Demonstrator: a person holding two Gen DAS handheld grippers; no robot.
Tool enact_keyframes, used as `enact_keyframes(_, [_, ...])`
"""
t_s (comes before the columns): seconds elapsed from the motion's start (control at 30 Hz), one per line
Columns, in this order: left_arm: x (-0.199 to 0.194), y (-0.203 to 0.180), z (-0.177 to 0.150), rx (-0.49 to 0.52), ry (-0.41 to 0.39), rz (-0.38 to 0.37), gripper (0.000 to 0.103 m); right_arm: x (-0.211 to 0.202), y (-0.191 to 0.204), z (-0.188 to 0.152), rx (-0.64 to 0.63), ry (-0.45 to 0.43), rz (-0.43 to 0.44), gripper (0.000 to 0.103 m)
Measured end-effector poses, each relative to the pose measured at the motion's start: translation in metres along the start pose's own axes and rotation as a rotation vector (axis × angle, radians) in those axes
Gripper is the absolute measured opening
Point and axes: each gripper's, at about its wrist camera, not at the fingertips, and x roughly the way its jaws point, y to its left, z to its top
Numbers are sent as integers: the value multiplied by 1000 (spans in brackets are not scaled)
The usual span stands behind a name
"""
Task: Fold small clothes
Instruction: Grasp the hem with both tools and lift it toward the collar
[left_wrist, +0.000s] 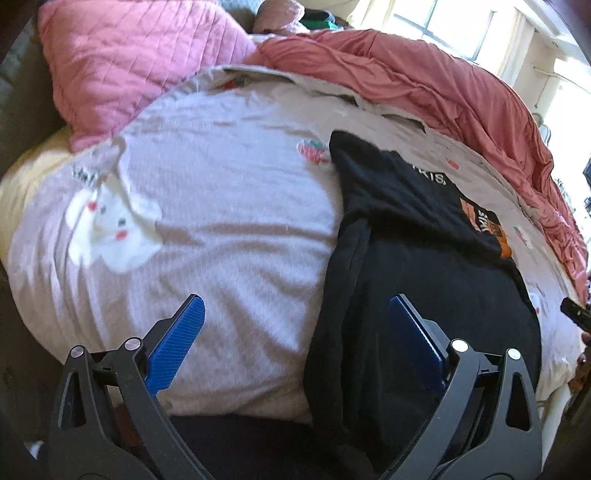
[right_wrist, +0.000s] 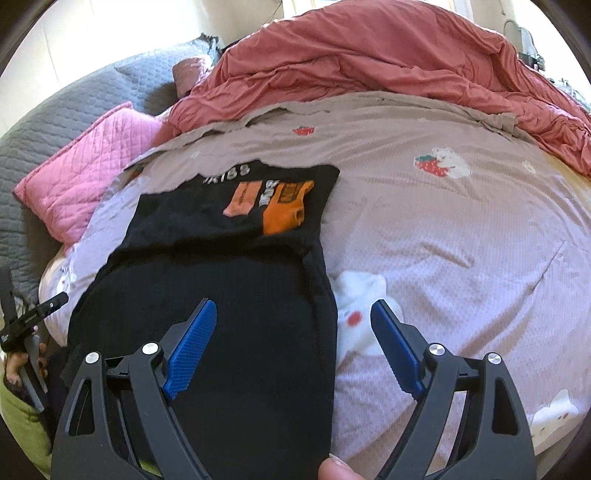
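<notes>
A black T-shirt (left_wrist: 413, 280) with an orange print lies lengthwise on the bed, partly folded, its printed end far from me; it also shows in the right wrist view (right_wrist: 221, 280). My left gripper (left_wrist: 295, 317) is open and empty, hovering over the shirt's left edge near its close end. My right gripper (right_wrist: 293, 325) is open and empty, hovering over the shirt's right edge. The other gripper's tip shows at the far right of the left wrist view (left_wrist: 574, 314) and at the far left of the right wrist view (right_wrist: 33, 317).
The bed is covered by a pale pink sheet (right_wrist: 461, 229) with strawberry and bunny prints. A bunched salmon duvet (right_wrist: 369, 62) lies along the far side. A pink quilted pillow (left_wrist: 133, 62) and a grey quilted cover (right_wrist: 55, 125) lie at the left.
</notes>
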Motion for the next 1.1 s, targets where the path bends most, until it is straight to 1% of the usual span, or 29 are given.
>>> enact_keyframes(0.1, [1,3,-8,-24,24,-39,93,-3,0,-10,-11,20,0,85])
enact_keyframes(0.17, [2,2,-12,-34,44,-53,93,-3,1,-20,-28,55,11,85])
enact_keyframes(0.27, [5,-1,-17,-29,70,-72,86,-5,1,-34,-47,77,1,84])
enact_keyframes(0.33, [7,-2,-20,-36,84,-84,83,-6,-1,-43,-43,98,4,78])
enact_keyframes(0.37, [8,-2,-20,-39,86,-91,82,-7,-2,-49,-41,110,5,73])
enact_keyframes(0.47, [9,0,-23,-72,100,-154,79,-7,-3,-62,-43,139,13,65])
enact_keyframes(0.53, [9,1,-26,-85,101,-163,74,-5,-3,-69,-51,150,15,64])
enact_keyframes(0.63, [6,3,-30,-91,101,-169,71,0,-4,-75,-45,155,22,63])
enact_keyframes(0.67, [4,4,-32,-93,103,-168,70,2,-4,-76,-42,159,25,62])
enact_keyframes(0.7, [4,4,-34,-95,105,-166,67,6,-3,-79,-46,167,25,56])
enact_keyframes(0.73, [3,5,-37,-99,107,-167,65,9,-2,-80,-54,168,19,53])
enact_keyframes(0.77, [2,6,-39,-103,111,-170,64,10,-1,-82,-65,163,7,41])
enact_keyframes(0.8, [1,7,-40,-106,114,-173,61,10,0,-83,-76,155,-5,33])
enact_keyframes(0.83, [0,7,-43,-107,116,-174,57,9,-1,-83,-78,146,-8,28])
enact_keyframes(0.87, [-1,7,-43,-100,113,-168,55,6,-3,-83,-72,140,-2,20])
enact_keyframes(0.9, [-3,7,-44,-94,112,-161,52,4,-5,-82,-64,133,4,15])
enact_keyframes(0.97, [-6,6,-45,-92,107,-160,48,-1,-11,-81,-42,124,33,12])
enact_keyframes(1.03, [-10,3,-46,-86,105,-164,38,-6,-14,-82,-37,120,66,11])
enact_keyframes(1.1, [-13,-1,-48,-79,104,-171,36,-7,-12,-84,-50,120,67,11])
